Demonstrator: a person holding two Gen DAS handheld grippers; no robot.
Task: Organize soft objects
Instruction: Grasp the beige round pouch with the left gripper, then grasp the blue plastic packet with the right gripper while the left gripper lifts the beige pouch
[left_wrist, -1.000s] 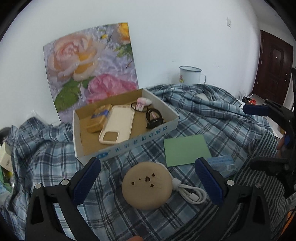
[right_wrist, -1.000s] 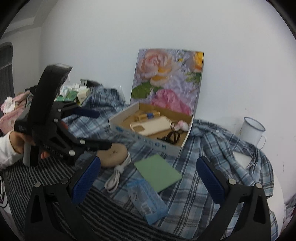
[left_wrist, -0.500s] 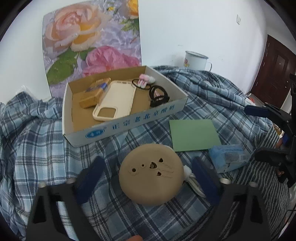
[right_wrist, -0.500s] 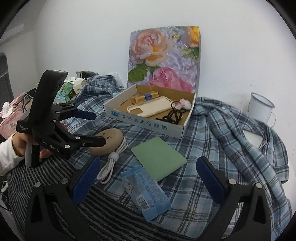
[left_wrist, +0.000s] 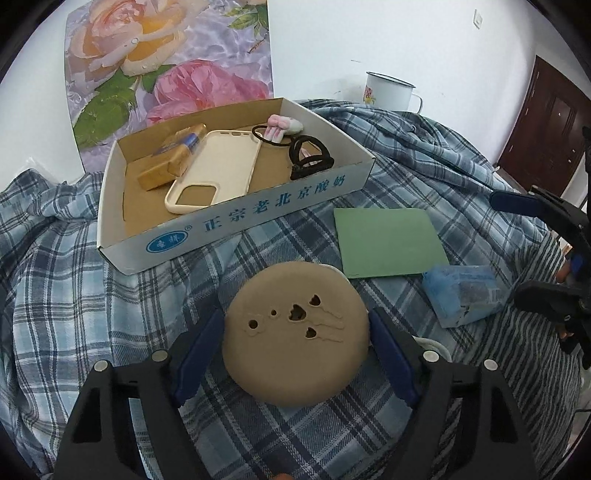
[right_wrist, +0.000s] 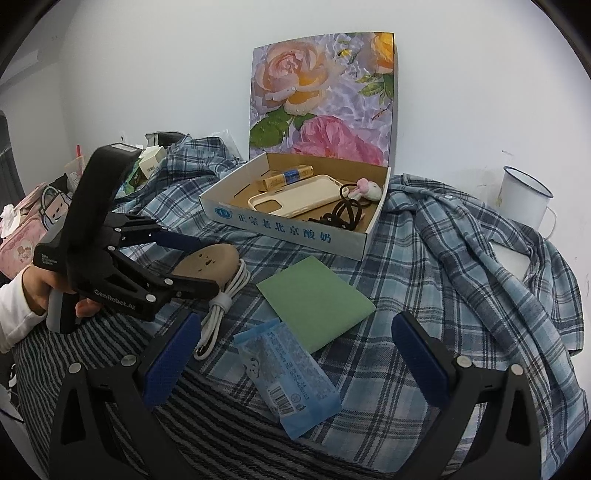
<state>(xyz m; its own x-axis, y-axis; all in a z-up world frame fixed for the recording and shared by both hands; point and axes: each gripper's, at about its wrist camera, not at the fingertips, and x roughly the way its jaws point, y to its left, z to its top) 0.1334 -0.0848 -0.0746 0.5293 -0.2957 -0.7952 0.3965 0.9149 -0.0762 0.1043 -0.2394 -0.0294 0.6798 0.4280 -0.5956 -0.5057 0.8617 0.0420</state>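
Tan and round, the soft silicone disc (left_wrist: 295, 338) with small cut-out holes lay on the blue plaid cloth (left_wrist: 74, 295) in the left wrist view, directly between the two blue pads of the left claw (left_wrist: 295, 354). The jaws were closing around it; the pads stood just beside its edges, and whether they already pressed it could not be told. Behind the disc sat the white cardboard box (left_wrist: 236, 221) with blue printed characters, holding a cream phone case (left_wrist: 218, 170), a tan wrapped block (left_wrist: 162, 173), black hair ties (left_wrist: 310, 155) and a small pink-and-white plush charm (left_wrist: 282, 125). A green square sheet (left_wrist: 388, 240) lay to the right of the box, with a pale blue plastic packet (left_wrist: 461, 295) just beside its near corner. The right claw (left_wrist: 546, 258) showed at the frame's right edge. A white enamel mug (left_wrist: 388, 92) stood by the wall.

In the right wrist view, the right claw (right_wrist: 295, 354) hung wide, nothing between its blue pads, above the pale blue packet (right_wrist: 288, 376). At left a hand (right_wrist: 40, 291) in a white sleeve held the left claw (right_wrist: 192, 262) about the tan disc (right_wrist: 210, 262), a coiled white cable (right_wrist: 225, 299) lying against it. The floral box lid (right_wrist: 321, 99) stood upright against the wall.
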